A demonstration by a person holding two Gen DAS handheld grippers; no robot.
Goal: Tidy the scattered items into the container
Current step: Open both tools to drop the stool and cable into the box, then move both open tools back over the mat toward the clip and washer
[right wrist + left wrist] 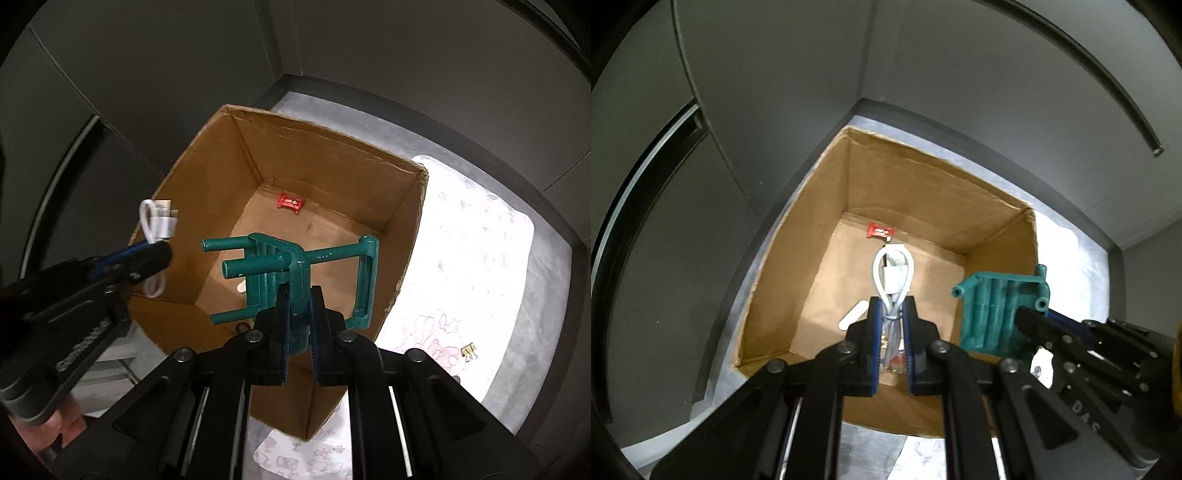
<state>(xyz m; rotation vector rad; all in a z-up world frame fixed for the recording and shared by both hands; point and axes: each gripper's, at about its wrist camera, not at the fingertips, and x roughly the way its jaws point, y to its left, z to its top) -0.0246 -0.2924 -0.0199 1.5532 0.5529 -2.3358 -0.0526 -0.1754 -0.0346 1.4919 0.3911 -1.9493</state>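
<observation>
An open cardboard box (pixel 923 177) (pixel 332 155) stands on the floor below both grippers. My left gripper (pixel 892 314) is shut on a coiled white cable with its charger (pixel 892 275), hanging over the box; the right wrist view shows that cable (pixel 159 221) at the box's left rim. My right gripper (pixel 298 299) is shut on a green plastic rack with pegs (pixel 291 266), held above the box; the left wrist view shows the rack (pixel 993 314) at the box's right wall. On the box floor lie a red wrapped sweet (pixel 881 231) (pixel 290 203) and a white oblong piece (pixel 854 314).
The box rests on a grey mat (pixel 532 288) with a white printed cloth (pixel 469 258) beside it. A small yellow binder clip (pixel 469 350) lies on the cloth at the right. Dark walls (pixel 775 92) close in behind and to the left.
</observation>
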